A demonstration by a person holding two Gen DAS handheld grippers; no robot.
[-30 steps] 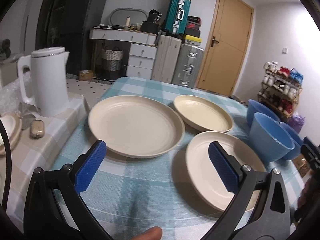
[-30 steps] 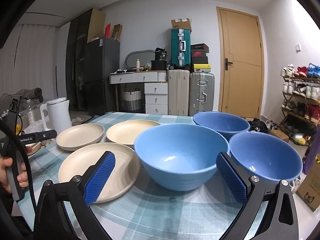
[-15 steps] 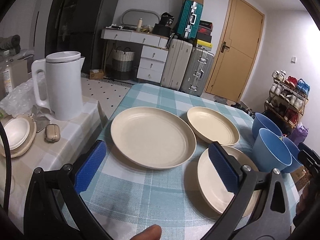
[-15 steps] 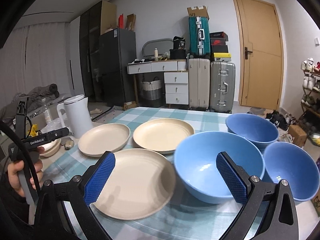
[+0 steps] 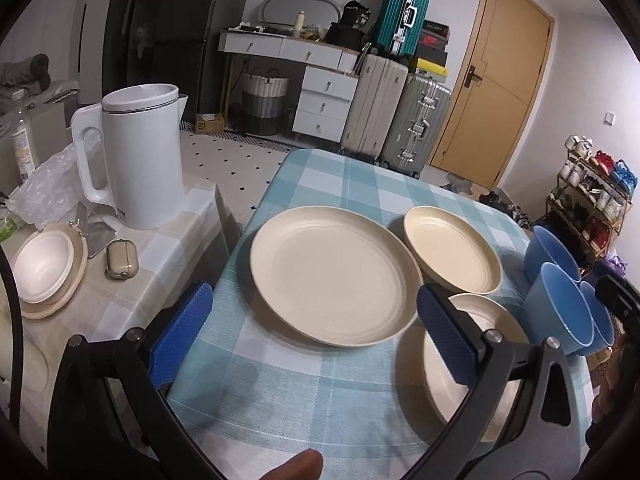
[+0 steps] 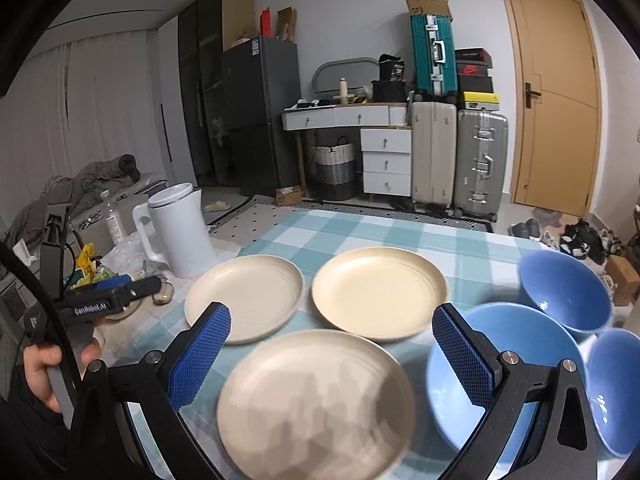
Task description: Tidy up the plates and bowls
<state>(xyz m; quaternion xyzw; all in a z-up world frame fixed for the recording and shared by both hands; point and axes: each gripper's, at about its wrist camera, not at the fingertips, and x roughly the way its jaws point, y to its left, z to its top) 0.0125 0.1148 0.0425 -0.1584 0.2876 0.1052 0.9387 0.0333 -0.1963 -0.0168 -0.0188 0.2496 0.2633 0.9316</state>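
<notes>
Three cream plates lie on the checked tablecloth: a large plate (image 5: 334, 276) (image 6: 244, 296), a far plate (image 5: 452, 250) (image 6: 378, 292) and a near plate (image 5: 492, 364) (image 6: 316, 404). Three blue bowls stand to their right: near bowl (image 6: 532, 332) (image 5: 558, 312), far bowl (image 6: 564, 292) (image 5: 548, 248) and a right bowl (image 6: 616, 384). My left gripper (image 5: 314, 300) hangs open above the table's left edge, in front of the large plate. My right gripper (image 6: 332, 316) is open over the near plate, holding nothing. A hand (image 6: 40, 364) holds the left gripper (image 6: 108, 300).
A white kettle (image 5: 136, 160) (image 6: 180, 232) stands on a lower side table (image 5: 168, 248) to the left, with a small white bowl (image 5: 42, 266) and an earbud case (image 5: 122, 264). Suitcases (image 6: 460, 156), drawers and a door stand far behind the table.
Both grippers have drawn back and to the left. The right gripper, earlier framing the near blue bowl, now frames the near plate. Both stayed open.
</notes>
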